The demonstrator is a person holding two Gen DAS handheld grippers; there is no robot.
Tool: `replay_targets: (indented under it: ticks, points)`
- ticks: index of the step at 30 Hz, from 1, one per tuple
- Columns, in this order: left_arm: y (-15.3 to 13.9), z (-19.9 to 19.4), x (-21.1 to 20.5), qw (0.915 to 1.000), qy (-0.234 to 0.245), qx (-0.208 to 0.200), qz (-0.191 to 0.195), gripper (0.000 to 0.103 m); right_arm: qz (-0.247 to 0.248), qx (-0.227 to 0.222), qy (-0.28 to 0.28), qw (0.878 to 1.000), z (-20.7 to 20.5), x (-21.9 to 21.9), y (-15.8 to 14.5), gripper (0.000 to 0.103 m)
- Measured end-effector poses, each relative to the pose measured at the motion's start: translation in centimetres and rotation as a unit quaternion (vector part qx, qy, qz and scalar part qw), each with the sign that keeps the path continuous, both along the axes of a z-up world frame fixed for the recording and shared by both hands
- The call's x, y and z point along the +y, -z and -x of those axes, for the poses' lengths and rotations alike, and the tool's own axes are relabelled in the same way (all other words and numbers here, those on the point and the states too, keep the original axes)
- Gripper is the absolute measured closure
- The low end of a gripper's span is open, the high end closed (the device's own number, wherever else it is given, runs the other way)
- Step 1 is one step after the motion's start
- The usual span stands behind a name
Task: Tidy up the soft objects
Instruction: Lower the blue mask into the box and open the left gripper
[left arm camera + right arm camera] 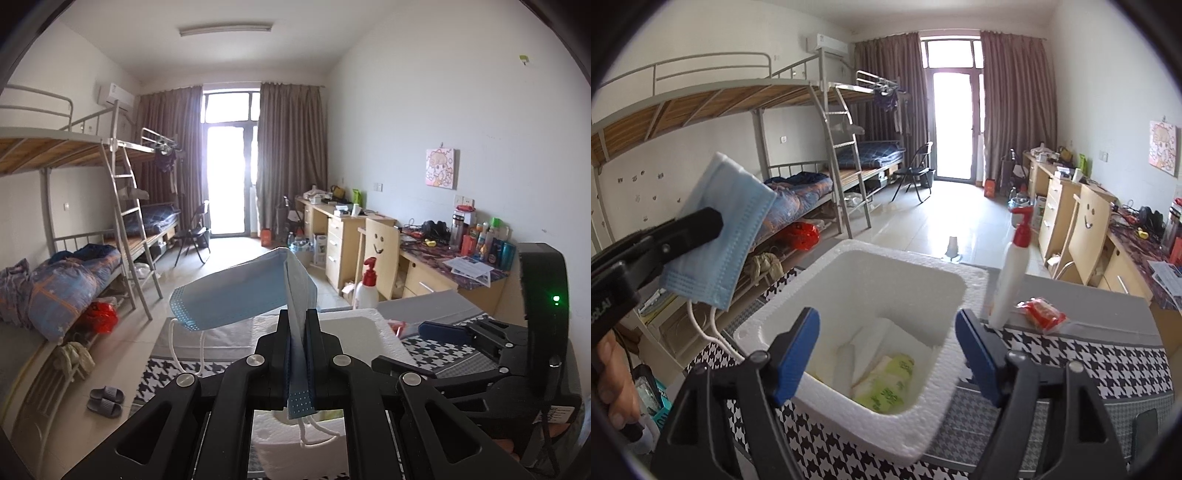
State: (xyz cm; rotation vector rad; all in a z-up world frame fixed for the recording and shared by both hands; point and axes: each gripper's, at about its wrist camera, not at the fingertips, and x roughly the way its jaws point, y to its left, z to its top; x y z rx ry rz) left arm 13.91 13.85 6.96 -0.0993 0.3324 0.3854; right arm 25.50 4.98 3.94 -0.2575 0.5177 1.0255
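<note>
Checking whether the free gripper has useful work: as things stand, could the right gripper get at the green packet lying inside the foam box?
Probably yes. The right gripper is open and empty above the foam box, which has no lid, and the green packet lies uncovered at the bottom. The left gripper, holding the face mask, is off to the side.

A shared dormitory room: metal bunk beds (798, 122) with ladders, a row of wooden desks (347, 229), curtained balcony door (951, 125).

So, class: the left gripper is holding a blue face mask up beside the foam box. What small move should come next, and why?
Probably carry the left gripper across until the face mask hangs over the foam box, then lower it. The mask is pinched but still left of the box's open top, where a green-printed pack already lies. The right gripper is open, holding nothing.
</note>
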Motion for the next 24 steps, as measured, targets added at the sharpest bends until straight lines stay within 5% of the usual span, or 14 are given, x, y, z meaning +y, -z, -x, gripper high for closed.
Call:
replay_targets:
  ticks: [24]
  points:
    - [0.3,-2.7,-1.1,0.9987,0.042,0.025,0.011,0.096,-0.024,-0.023,0.051,0.998,-1.2,-6.0,-0.5,0.015]
